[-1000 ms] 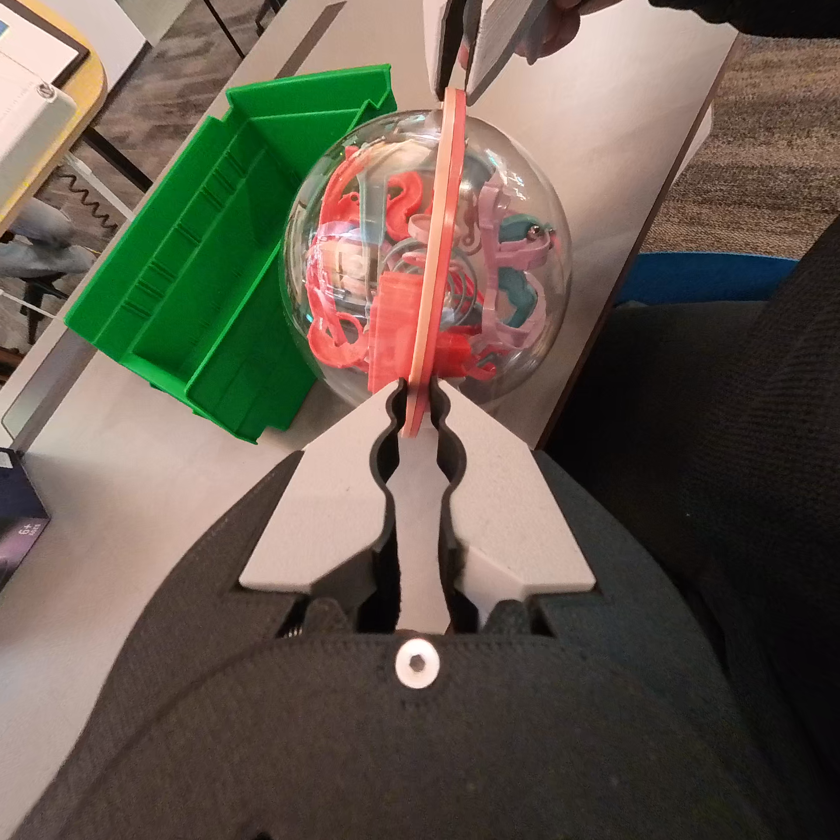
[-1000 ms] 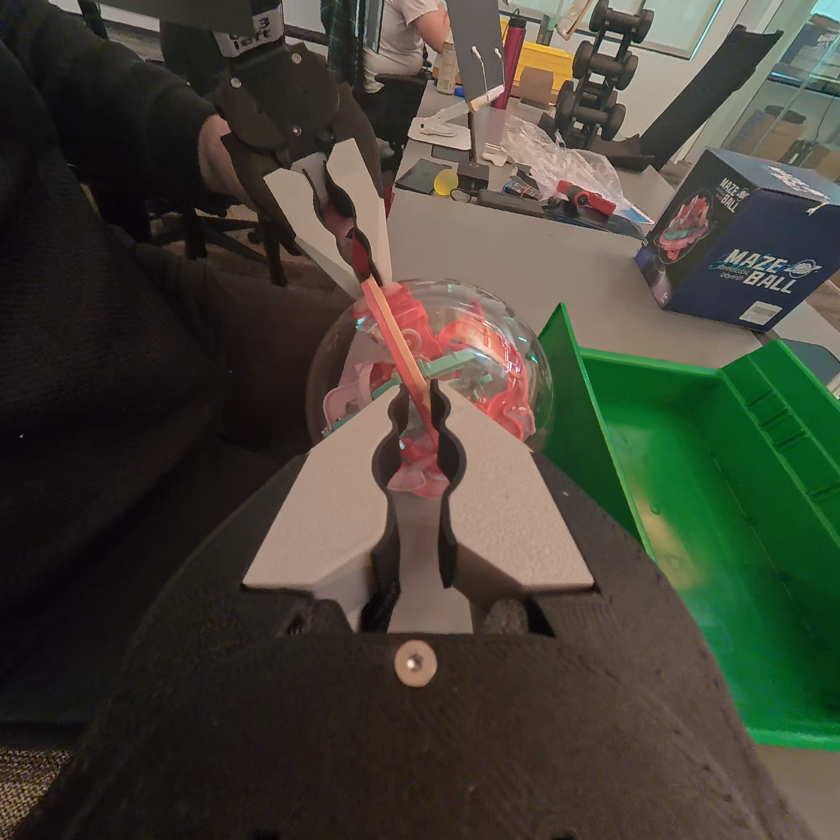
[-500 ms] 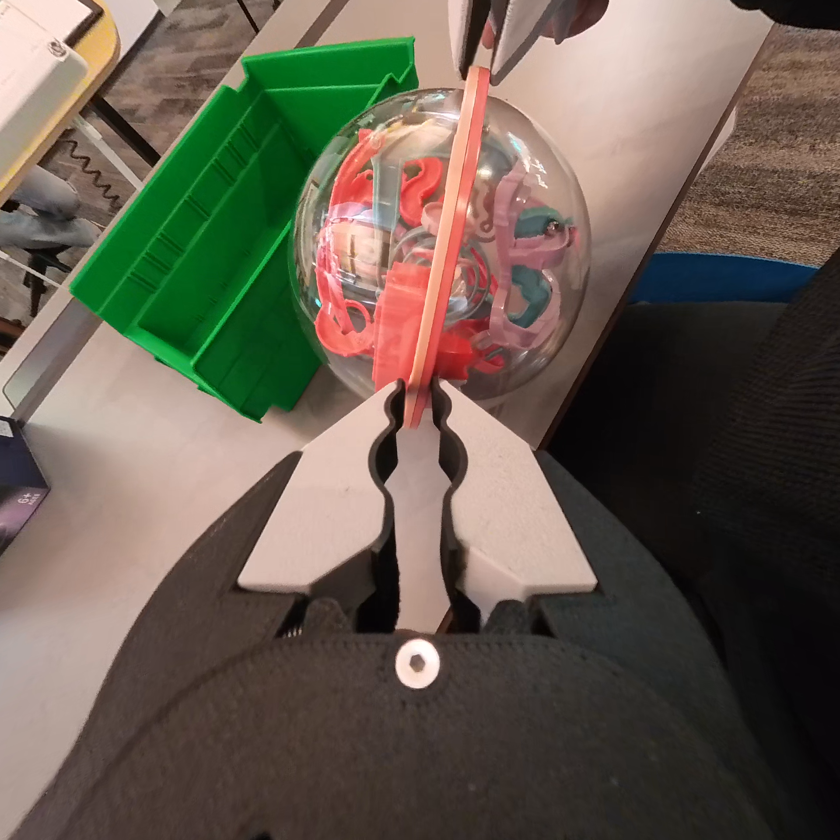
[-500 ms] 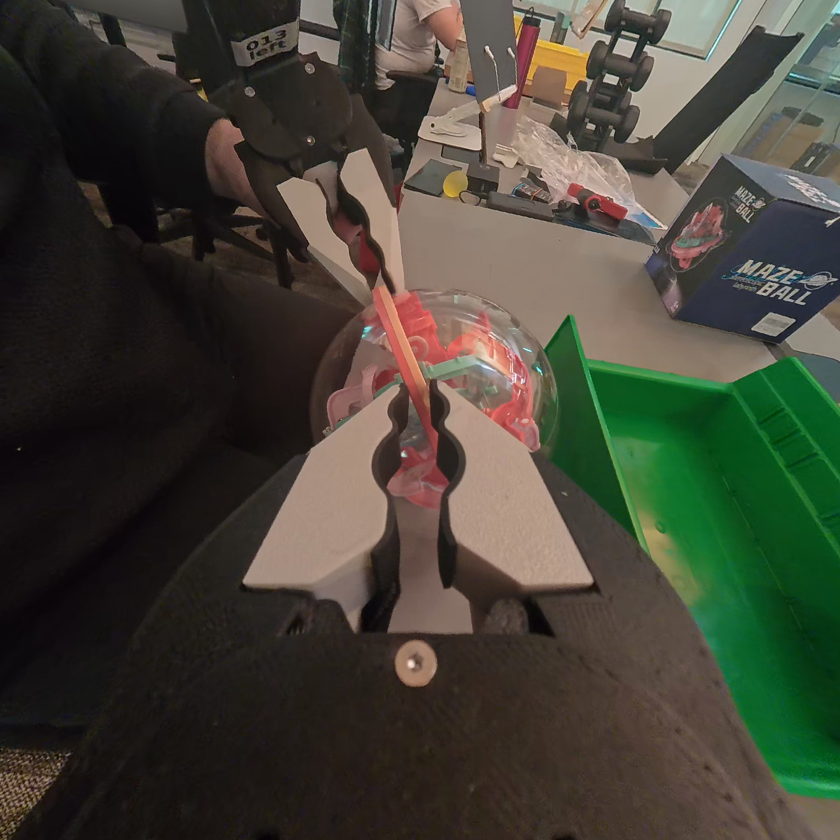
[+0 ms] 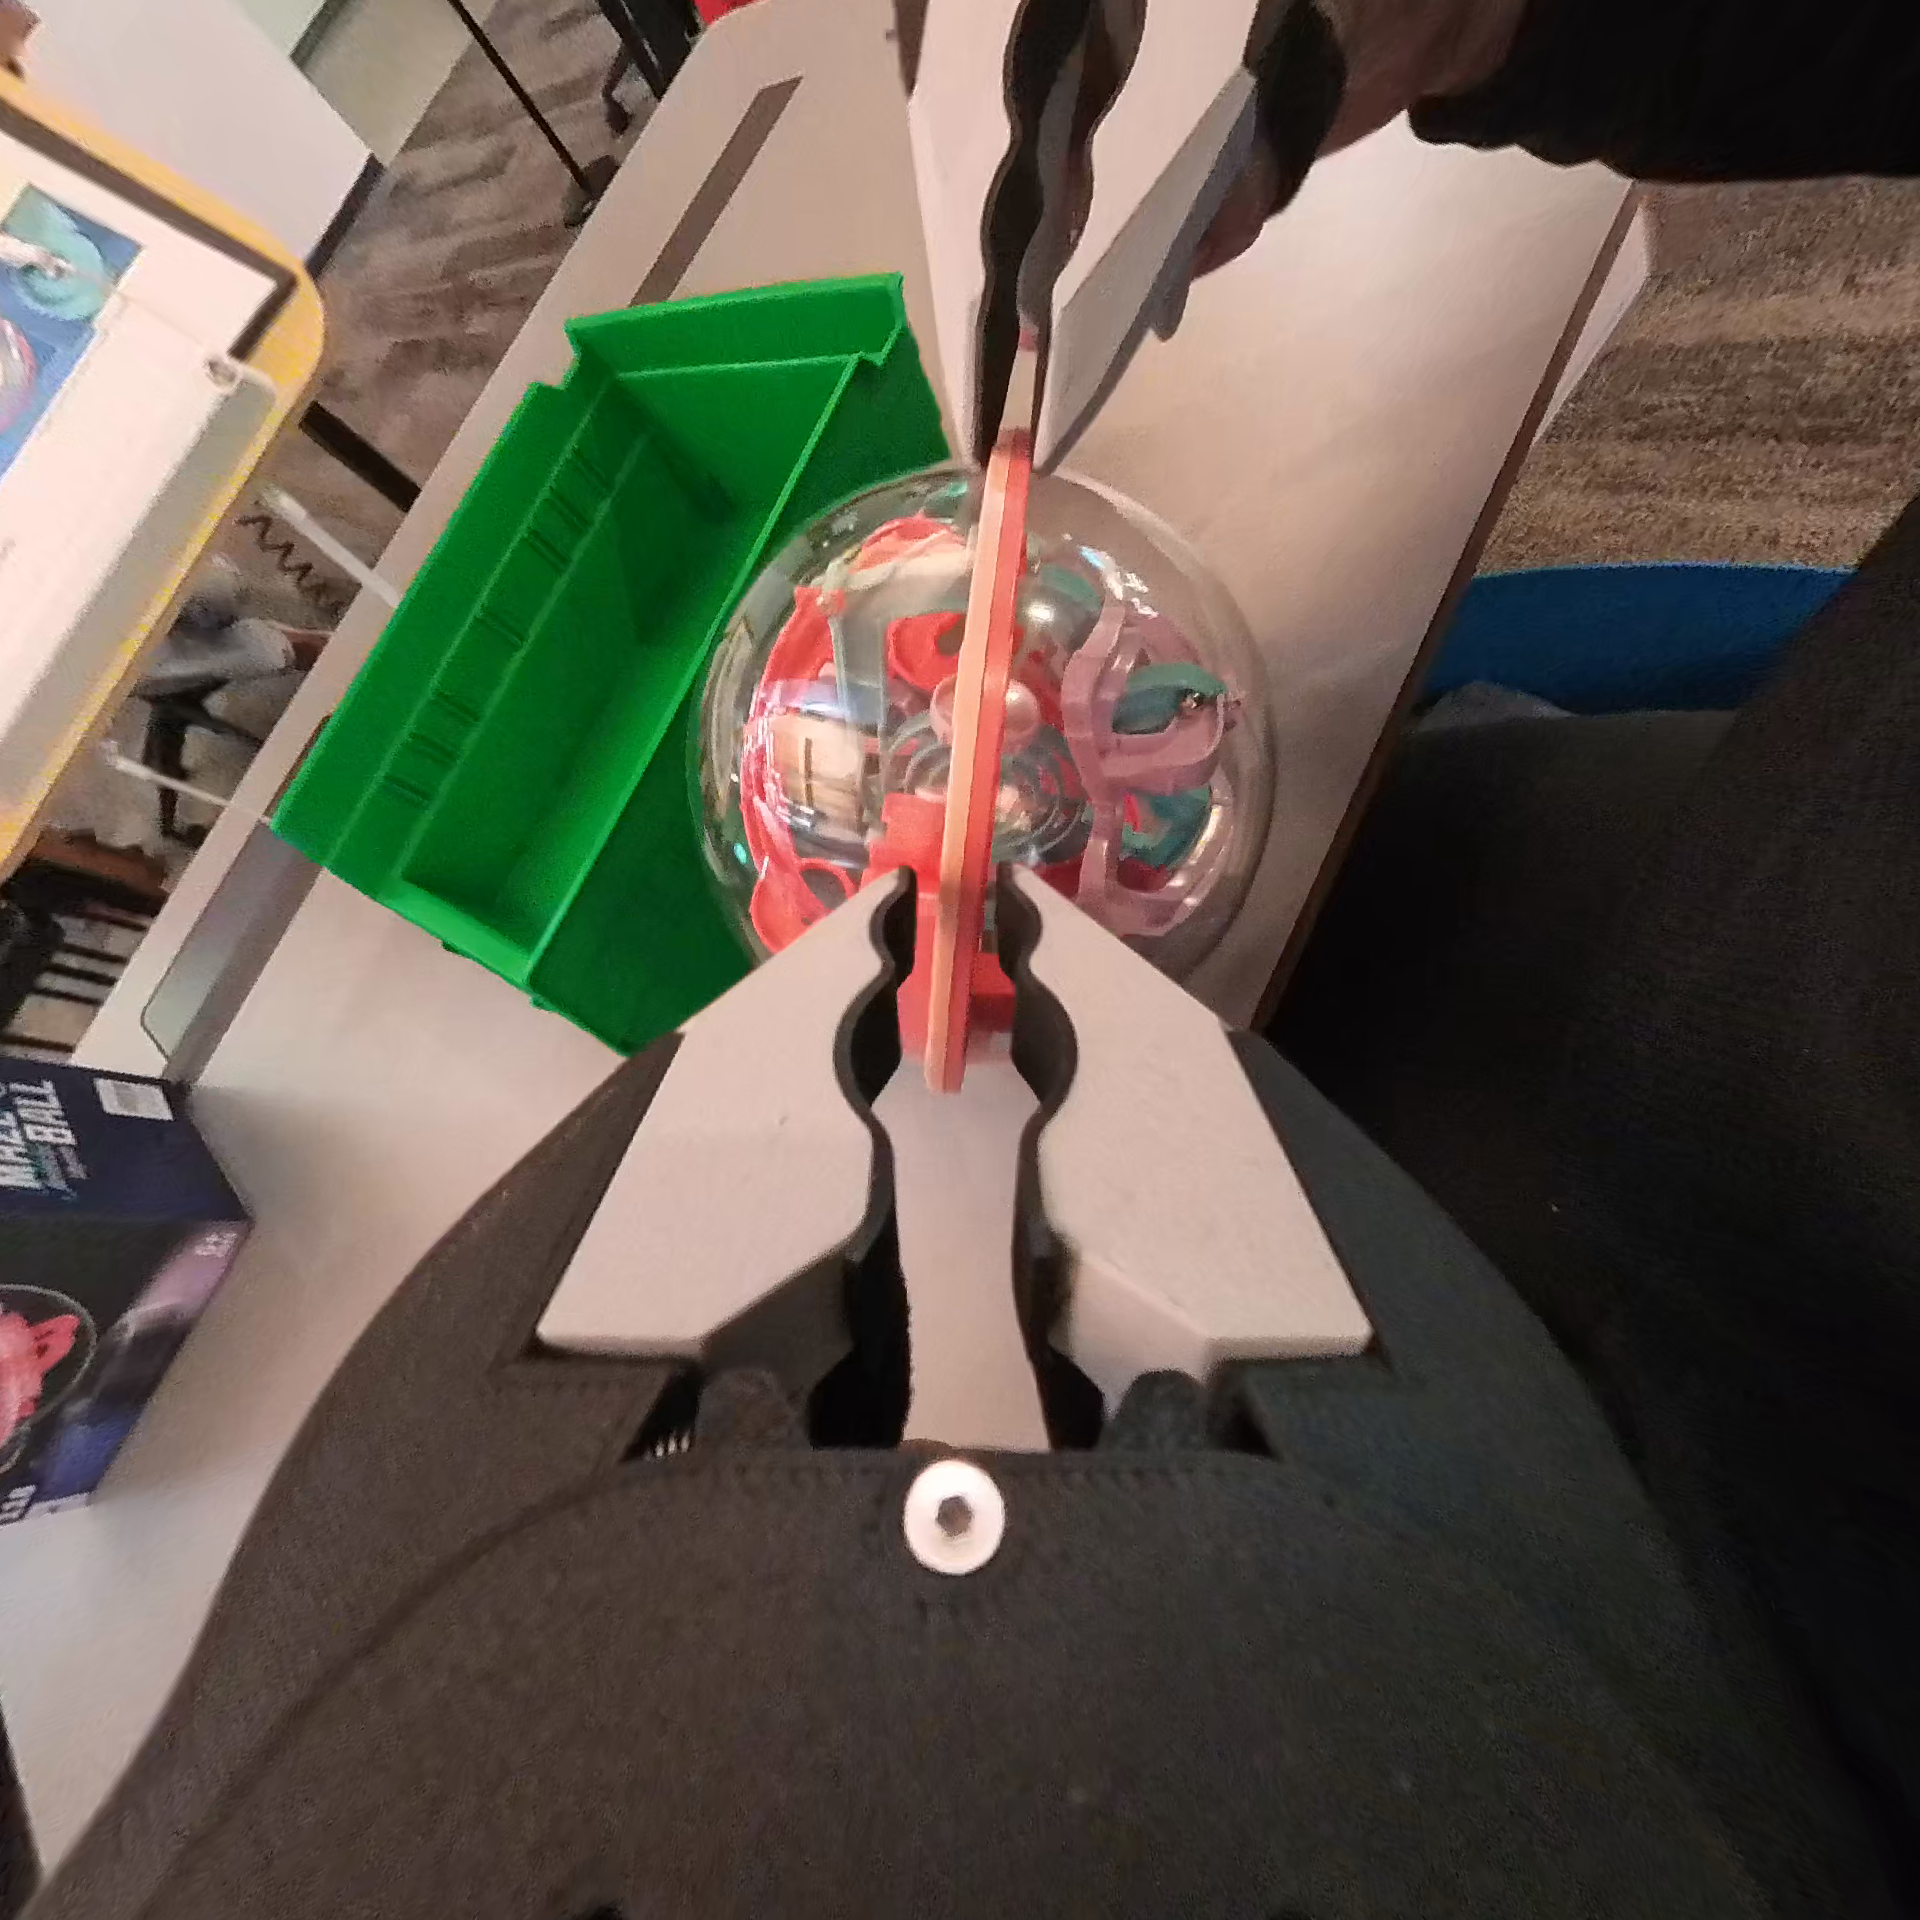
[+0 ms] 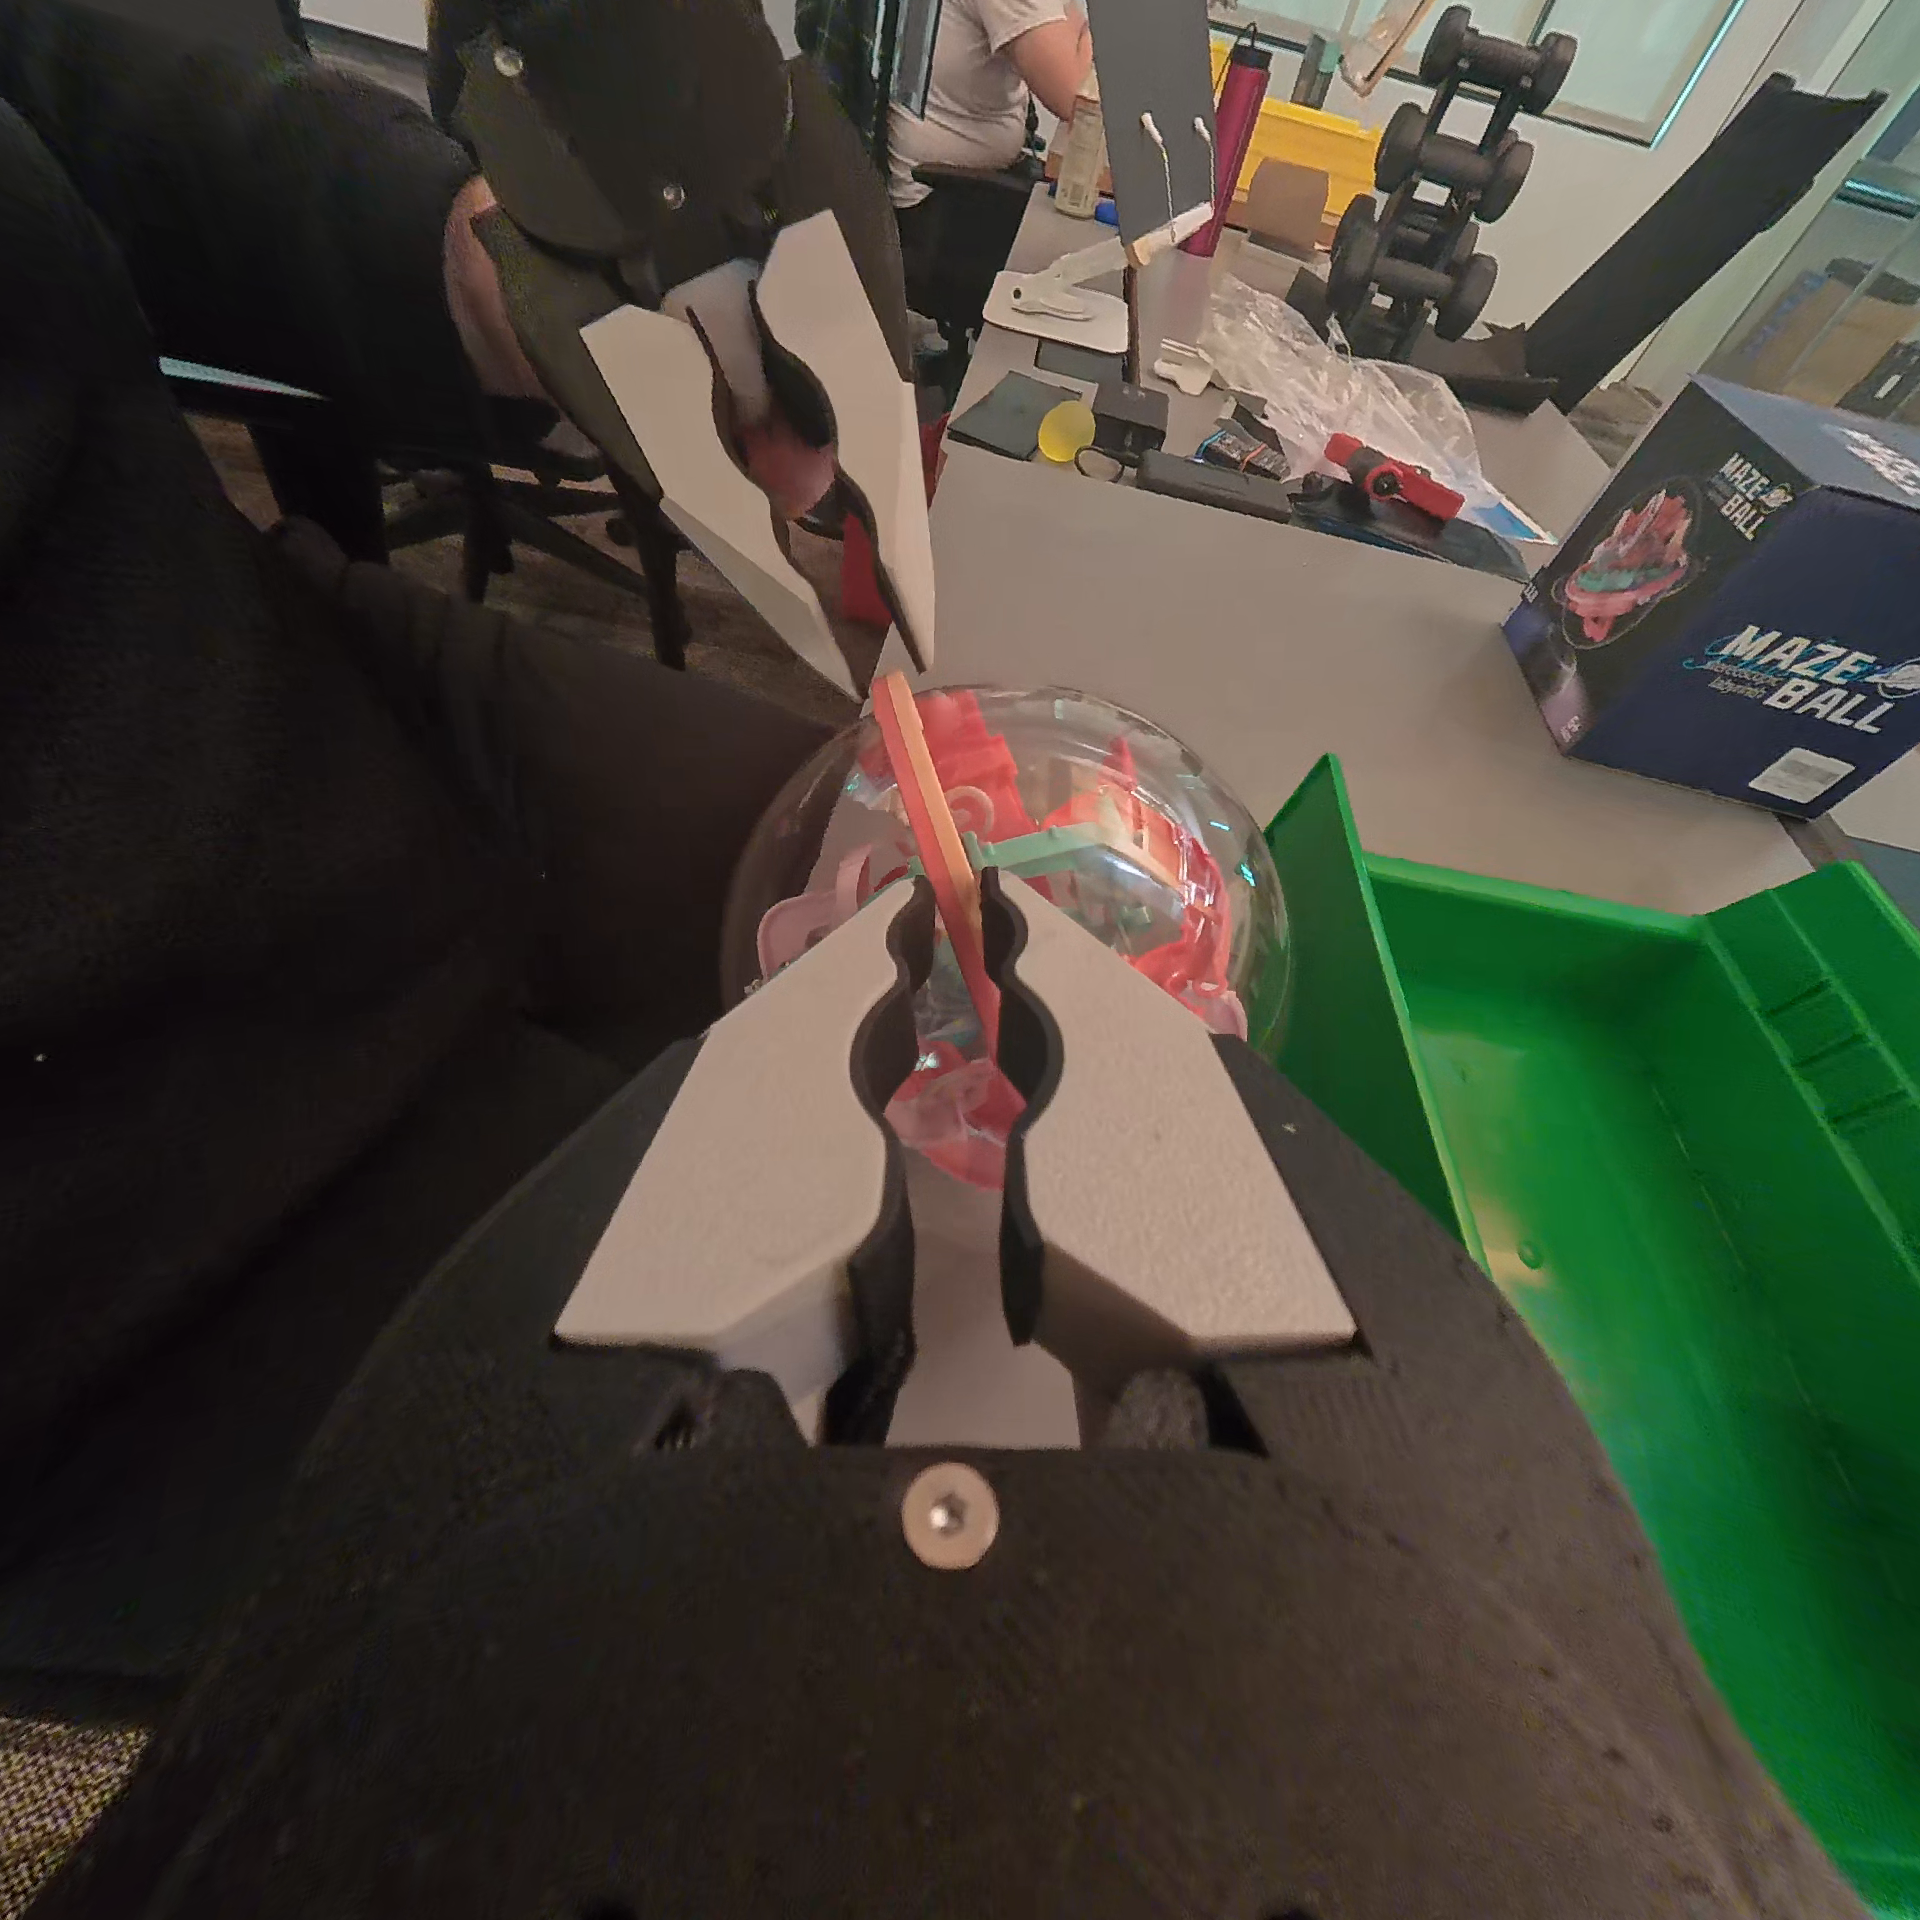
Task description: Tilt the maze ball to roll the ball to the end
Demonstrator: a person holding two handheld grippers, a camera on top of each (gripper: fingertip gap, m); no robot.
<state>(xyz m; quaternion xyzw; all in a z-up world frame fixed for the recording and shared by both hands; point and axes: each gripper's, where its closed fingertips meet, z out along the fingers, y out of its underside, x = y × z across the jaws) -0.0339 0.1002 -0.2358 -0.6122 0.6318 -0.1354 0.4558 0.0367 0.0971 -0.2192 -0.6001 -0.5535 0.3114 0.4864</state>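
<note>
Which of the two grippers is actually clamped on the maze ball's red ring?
The right gripper: its fingertips close on the red ring. The left gripper has its fingers apart, with a dark gap showing beside the ring.

Steel ball perhaps there (image 5: 1195,704), tiny

Grey table (image 6: 1299,665) carries everything. Green bin (image 6: 1662,1143) sits on it at right, open side up, and the dark blue box (image 6: 1725,613) stands farther back beyond the bin. Maze ball (image 6: 1091,831) is over the table's near edge, just beside the bin; table contact unclear.
</note>
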